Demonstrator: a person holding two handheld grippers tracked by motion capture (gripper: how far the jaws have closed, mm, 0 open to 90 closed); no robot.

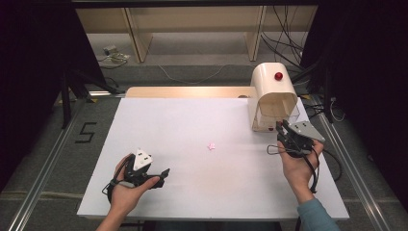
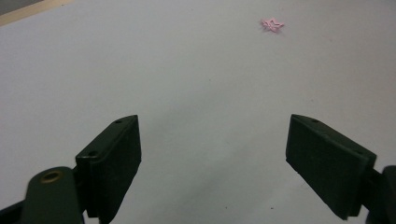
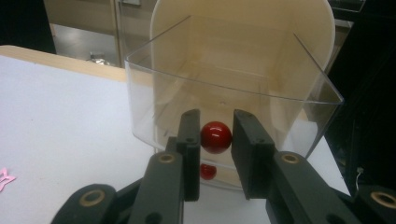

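Right gripper view shows us closing our right gripper (image 3: 215,140) on the red knob (image 3: 215,137) of a clear drawer (image 3: 140,107) at the foot of a cream cabinet (image 3: 243,42); the jaws sit on either side of the ball, pads touching or very nearly. The cabinet stands at the far right corner of the tabletop (image 1: 192,144). We judge the step to be gripping the knob, and the next move calls for a straight pull toward the near edge. The knob is a small, glossy red ball; a second one (image 3: 208,171) shows just below it. Our left gripper (image 1: 161,175) rests near the near left corner, jaws wide apart and empty. A pink star (image 1: 211,146) lies mid-table.
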